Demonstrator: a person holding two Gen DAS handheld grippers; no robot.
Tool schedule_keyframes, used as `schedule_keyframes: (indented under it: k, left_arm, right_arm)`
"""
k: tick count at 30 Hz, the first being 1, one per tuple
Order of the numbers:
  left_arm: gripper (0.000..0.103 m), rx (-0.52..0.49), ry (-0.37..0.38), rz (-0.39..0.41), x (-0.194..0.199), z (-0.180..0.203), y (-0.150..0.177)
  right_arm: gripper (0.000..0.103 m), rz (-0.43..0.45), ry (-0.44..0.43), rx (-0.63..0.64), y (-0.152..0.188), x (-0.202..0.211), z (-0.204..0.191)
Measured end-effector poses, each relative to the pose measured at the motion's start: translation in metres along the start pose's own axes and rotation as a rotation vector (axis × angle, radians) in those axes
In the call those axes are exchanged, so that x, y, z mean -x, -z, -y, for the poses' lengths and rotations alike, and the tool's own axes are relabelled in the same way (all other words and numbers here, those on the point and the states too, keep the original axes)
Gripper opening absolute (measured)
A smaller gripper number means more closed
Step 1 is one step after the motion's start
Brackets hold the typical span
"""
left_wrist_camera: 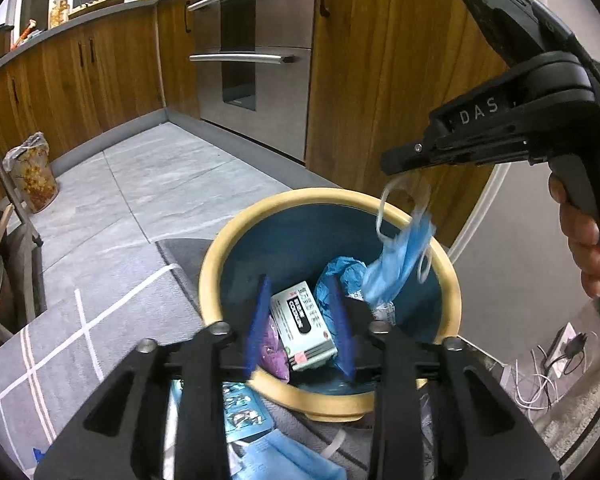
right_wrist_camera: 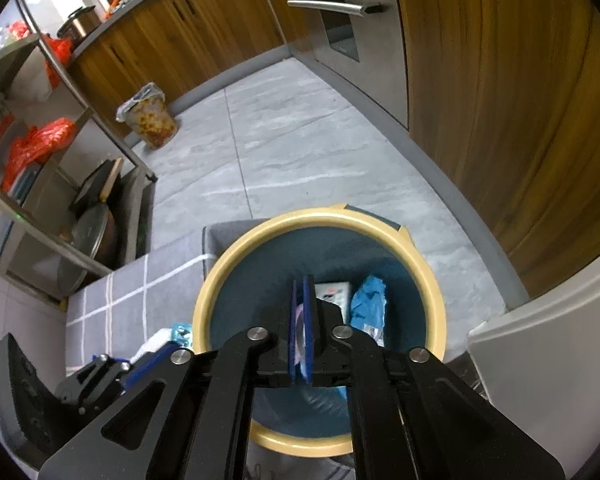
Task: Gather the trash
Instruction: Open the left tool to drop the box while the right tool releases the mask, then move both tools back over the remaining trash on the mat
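Two claws are held over the yellow-rimmed bin (left_wrist_camera: 220, 264) at lower centre of both views, so that trash drops straight in. A blue face mask (left_wrist_camera: 400, 260) is seen blurred beneath the right claw (right_wrist_camera: 300, 320), whose pads stand slightly parted and pinch nothing. The left claw (left_wrist_camera: 300, 328) is spread and empty above a white box (left_wrist_camera: 300, 320) inside the bin.

Even indoor light, heavy fisheye bending, dark vignetted corners (falling face mask (left_wrist_camera: 400, 256) motion-blurred)
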State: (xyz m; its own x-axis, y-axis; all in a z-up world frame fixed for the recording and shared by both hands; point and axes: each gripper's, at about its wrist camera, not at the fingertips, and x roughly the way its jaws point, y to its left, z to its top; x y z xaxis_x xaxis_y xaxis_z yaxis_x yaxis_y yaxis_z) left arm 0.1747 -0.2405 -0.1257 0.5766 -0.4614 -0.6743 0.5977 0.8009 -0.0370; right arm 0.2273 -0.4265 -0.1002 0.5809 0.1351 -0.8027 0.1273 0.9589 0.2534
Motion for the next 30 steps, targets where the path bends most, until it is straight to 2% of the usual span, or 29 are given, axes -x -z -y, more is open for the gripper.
schedule_keyframes:
  k: [1, 2, 5, 7, 11, 17, 18, 20, 23, 30]
  left_arm:
    - [0.04, 0.005, -0.007, 0.005, 0.003, -0.002, 0.0]
    - [0.042, 0.012, -0.013, 0.009, 0.006, -0.004, 0.001]
    - [0.062, 0.029, -0.049, 0.026, 0.016, -0.011, 0.001]
    - [0.072, 0.038, -0.075, 0.038, 0.023, -0.015, 0.002]
    - [0.084, 0.073, -0.121, 0.056, 0.042, -0.027, 0.004]
    - [0.093, 0.096, -0.182, 0.082, 0.077, -0.04, 0.008]
    - [0.093, 0.097, -0.191, 0.086, 0.082, -0.041, 0.009]
    - [0.095, 0.1, -0.213, 0.094, 0.095, -0.046, 0.012]
    - [0.096, 0.117, -0.243, 0.106, 0.113, -0.054, 0.015]
    - [0.097, 0.168, -0.317, 0.11, 0.152, -0.081, 0.037]
  right_arm:
    - [0.035, 0.006, 0.003, -0.003, 0.001, 0.002, -0.001]
    - [0.041, 0.016, 0.007, -0.008, 0.002, 0.004, -0.001]
    - [0.067, 0.047, 0.013, -0.026, 0.003, 0.013, 0.001]
    - [0.079, 0.064, 0.018, -0.037, 0.005, 0.017, 0.002]
    - [0.088, 0.105, 0.046, -0.035, 0.011, 0.031, -0.004]
    - [0.093, 0.169, 0.06, -0.04, 0.021, 0.053, -0.016]
    - [0.093, 0.176, 0.074, -0.039, 0.023, 0.056, -0.017]
    - [0.093, 0.211, 0.158, -0.017, 0.027, 0.064, -0.026]
    - [0.094, 0.271, 0.211, 0.041, 0.032, 0.074, -0.042]
    - [0.096, 0.346, 0.167, 0.122, 0.052, 0.089, -0.082]
